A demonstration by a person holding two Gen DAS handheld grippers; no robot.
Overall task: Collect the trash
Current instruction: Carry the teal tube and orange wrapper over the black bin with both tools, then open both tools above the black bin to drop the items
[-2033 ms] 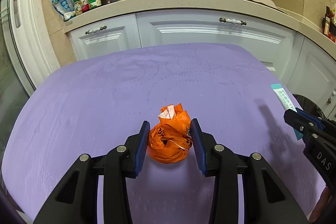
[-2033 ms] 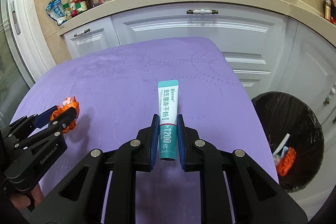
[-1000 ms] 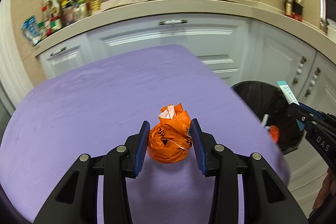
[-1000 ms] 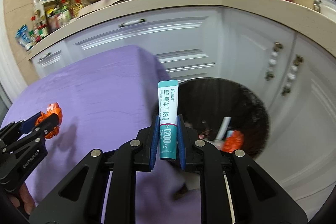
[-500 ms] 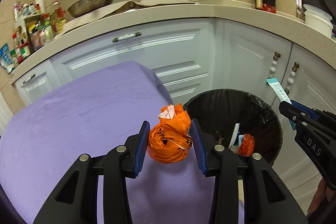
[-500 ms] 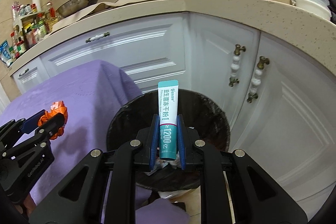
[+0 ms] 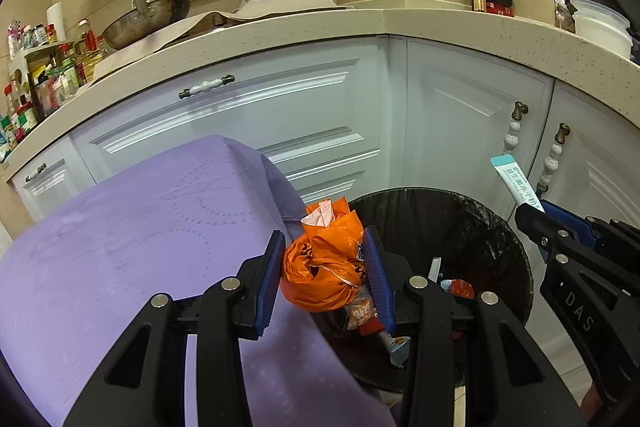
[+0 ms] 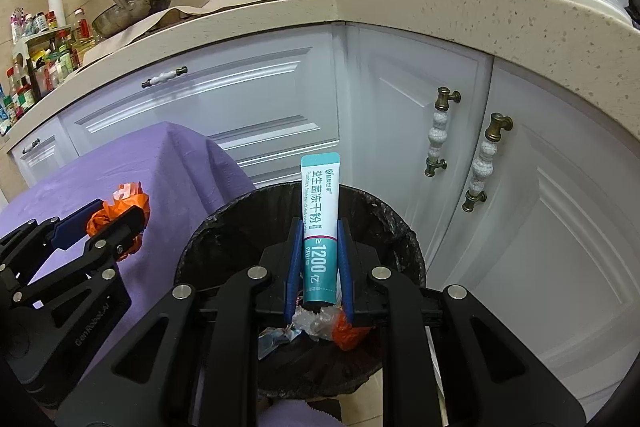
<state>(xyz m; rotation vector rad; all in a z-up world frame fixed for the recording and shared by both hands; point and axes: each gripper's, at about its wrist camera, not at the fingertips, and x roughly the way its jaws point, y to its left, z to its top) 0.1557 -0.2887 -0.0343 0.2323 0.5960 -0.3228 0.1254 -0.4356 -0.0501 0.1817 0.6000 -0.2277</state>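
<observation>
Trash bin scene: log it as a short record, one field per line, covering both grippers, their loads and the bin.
left gripper: shut on orange bag, at the bin's near rim beside the purple table
right gripper: shut on teal sachet, upright, above the bin's opening
trash bin: black liner, open, wrappers already inside
dropped yet: neither item

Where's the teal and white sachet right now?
The teal and white sachet is clamped upright in the right tool, directly over the black-lined trash bin beside the white cabinets.
</observation>
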